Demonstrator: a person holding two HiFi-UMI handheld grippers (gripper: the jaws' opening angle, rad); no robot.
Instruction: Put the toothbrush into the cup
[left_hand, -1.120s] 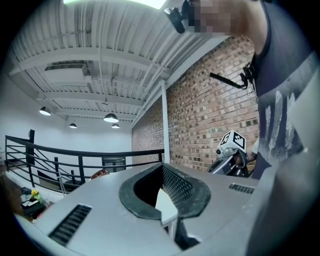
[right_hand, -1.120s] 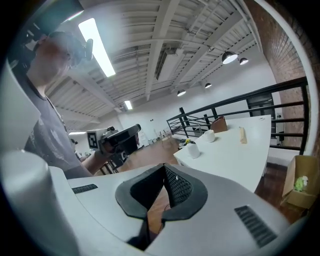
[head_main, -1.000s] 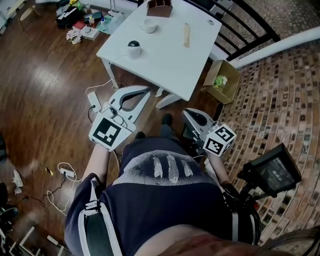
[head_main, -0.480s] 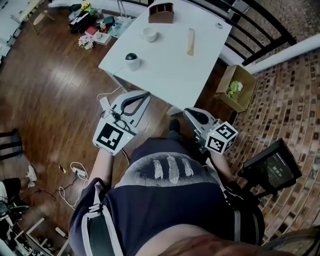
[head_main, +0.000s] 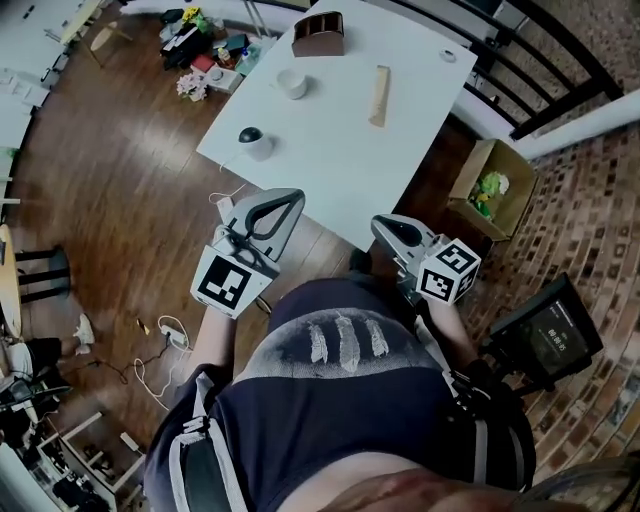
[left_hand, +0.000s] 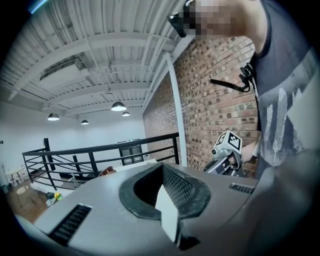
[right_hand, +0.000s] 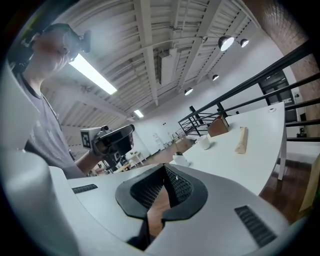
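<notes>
Two grippers: both held low before the person's torso (head_main: 340, 400), short of the worktop's near edge and well apart from everything on it.
Left gripper (head_main: 291, 198): fingers clenched tip to tip, with nothing caught between them.
Right gripper (head_main: 384, 226): fingers clenched and empty. In the head view its own body largely hides the fingertips.
Floor (head_main: 120, 200): dark wood, with white cables (head_main: 165, 335) lying left of the person.
Worktop (head_main: 340, 150): white. Its far edge is cut off by the top of the frame.
Domed item (head_main: 253, 141): dark top on a white base, near the left edge. Its kind cannot be determined.
Cup (head_main: 292, 84): white and upright. The interior is too small to read.
Toothbrush (head_main: 379, 82): pale long item lying flat on the worktop, right of the cup and apart from it. Bristles too small to make out.
Brown box (head_main: 319, 32): at the far edge, partly cut off by the frame.
</notes>
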